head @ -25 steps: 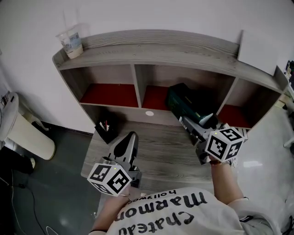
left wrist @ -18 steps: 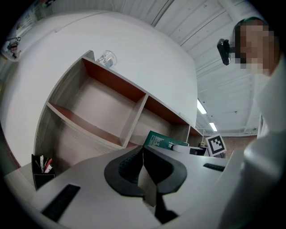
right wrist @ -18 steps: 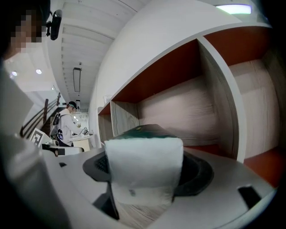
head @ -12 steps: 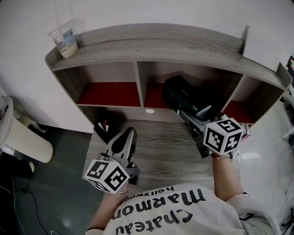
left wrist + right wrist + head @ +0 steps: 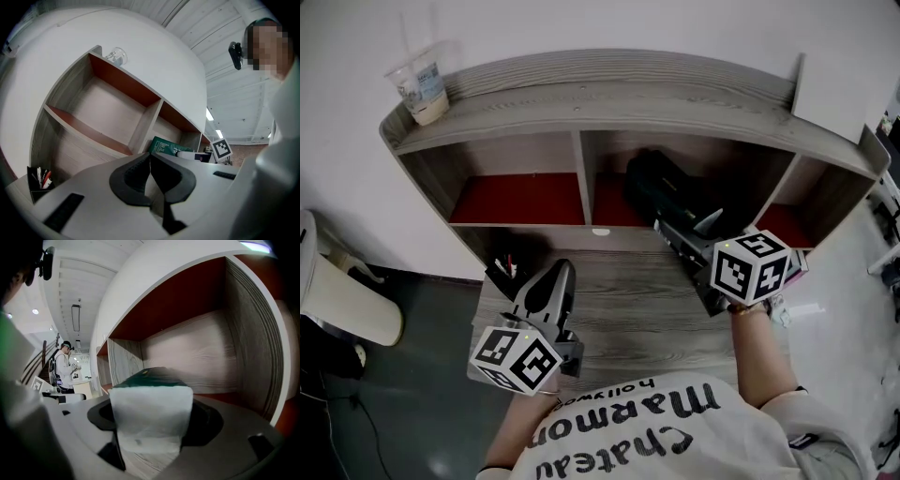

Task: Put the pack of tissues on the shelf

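Grey wood desk [image 5: 628, 291], shelf [image 5: 609, 98] at back with red-floored bays. Right gripper [image 5: 686, 228] clamped on pack of tissues [image 5: 661, 192], far end inside middle bay mouth. Left gripper [image 5: 555, 281] pinched together, empty, over desk. Advice: hold pack level, slide deep, seat flat before release.
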`<state>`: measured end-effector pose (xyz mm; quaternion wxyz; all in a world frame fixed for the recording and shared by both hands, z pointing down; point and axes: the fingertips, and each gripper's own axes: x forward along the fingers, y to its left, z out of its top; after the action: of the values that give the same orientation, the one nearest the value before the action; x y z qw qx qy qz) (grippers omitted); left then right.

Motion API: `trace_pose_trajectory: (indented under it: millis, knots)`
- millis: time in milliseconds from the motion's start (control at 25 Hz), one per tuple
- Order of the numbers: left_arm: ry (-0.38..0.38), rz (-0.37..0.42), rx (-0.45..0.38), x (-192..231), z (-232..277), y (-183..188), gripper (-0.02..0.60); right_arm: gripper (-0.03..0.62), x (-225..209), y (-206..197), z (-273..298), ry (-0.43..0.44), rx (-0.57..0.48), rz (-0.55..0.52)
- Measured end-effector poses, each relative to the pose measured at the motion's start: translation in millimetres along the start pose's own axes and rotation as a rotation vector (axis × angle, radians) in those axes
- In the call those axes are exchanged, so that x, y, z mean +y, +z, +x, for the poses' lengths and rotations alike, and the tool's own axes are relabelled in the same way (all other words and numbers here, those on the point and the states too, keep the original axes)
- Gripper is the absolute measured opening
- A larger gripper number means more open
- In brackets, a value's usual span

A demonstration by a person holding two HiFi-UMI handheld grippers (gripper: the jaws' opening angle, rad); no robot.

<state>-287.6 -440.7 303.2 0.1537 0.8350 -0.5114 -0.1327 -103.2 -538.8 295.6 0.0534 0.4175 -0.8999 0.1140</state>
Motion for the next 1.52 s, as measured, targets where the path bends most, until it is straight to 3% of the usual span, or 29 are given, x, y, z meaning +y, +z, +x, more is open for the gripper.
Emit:
trace_pose_trajectory:
  millis: [920, 1520]
  knots:
    - [-0.189, -0.04, 0.064, -13.8, 47.1, -15.2, 0.018, 0.365, -1.0, 2.5, 21.4, -0.091, -0.004, -0.024]
    - [-0.252, -0.038, 0.094, 8.3, 47.4, -11.8, 0.018, 0.368, -2.5, 4.3, 25.7, -0.149, -0.037, -0.037]
